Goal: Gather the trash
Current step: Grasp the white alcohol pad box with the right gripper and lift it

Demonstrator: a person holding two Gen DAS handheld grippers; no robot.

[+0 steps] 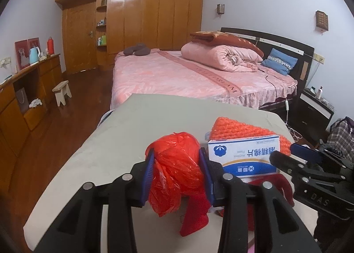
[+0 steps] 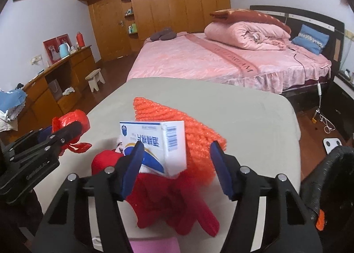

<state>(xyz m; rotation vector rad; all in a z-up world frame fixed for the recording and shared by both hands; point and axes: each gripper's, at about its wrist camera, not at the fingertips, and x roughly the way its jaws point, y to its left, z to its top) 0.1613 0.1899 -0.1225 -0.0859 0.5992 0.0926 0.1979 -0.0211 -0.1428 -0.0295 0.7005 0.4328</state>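
Observation:
My left gripper [image 1: 177, 160] is shut on a crumpled red plastic bag [image 1: 174, 164], held just above the grey table [image 1: 124, 129]; the bag also shows in the right wrist view [image 2: 73, 120]. My right gripper [image 2: 177, 153] is open, its blue pads on either side of a white and blue cardboard box [image 2: 159, 142], not touching it. The box [image 1: 243, 155] leans on an orange bubble-wrap sheet [image 2: 177, 116]. A red glove [image 2: 174, 204] lies under the box, close to me.
A pink bed [image 1: 177, 74] stands beyond the table. A wooden sideboard [image 1: 26, 89] and a small stool [image 1: 62, 91] are at left. A black bin bag [image 2: 331, 177] is at right. A pink item [image 2: 152, 245] lies at the table's near edge.

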